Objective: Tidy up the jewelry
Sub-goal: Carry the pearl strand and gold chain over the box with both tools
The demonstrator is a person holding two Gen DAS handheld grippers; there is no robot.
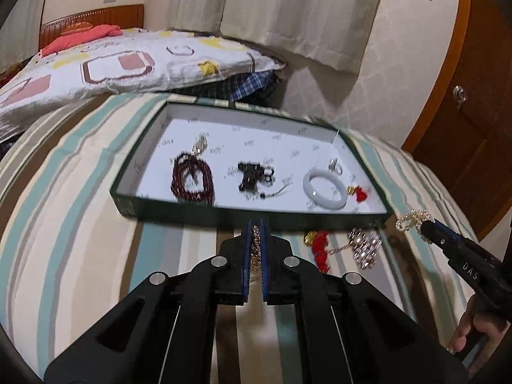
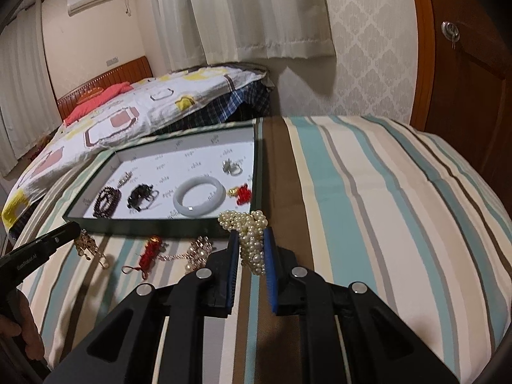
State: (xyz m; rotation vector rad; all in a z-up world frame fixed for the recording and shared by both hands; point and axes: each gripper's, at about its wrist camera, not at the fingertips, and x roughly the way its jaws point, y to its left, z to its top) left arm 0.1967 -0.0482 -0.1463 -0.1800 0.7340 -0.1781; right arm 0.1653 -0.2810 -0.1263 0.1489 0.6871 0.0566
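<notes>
both tools are loaded: left tool (image 1: 256,224) is clamped shut on a gold chain (image 1: 256,246), right tool (image 2: 251,235) is nipped narrowly on a pearl strand (image 2: 249,227), both just short of the tray (image 1: 192,212)'s near wall. about half done, i judge. tray already holds dark red beads (image 1: 191,177), black beads (image 1: 251,177), a white bangle (image 1: 324,188), a silver ring (image 1: 335,165) and a red charm (image 1: 360,193). still on the striped bed (image 2: 368,192) in front of it: a red tassel (image 2: 150,252) and a crystal piece (image 2: 200,249).
</notes>
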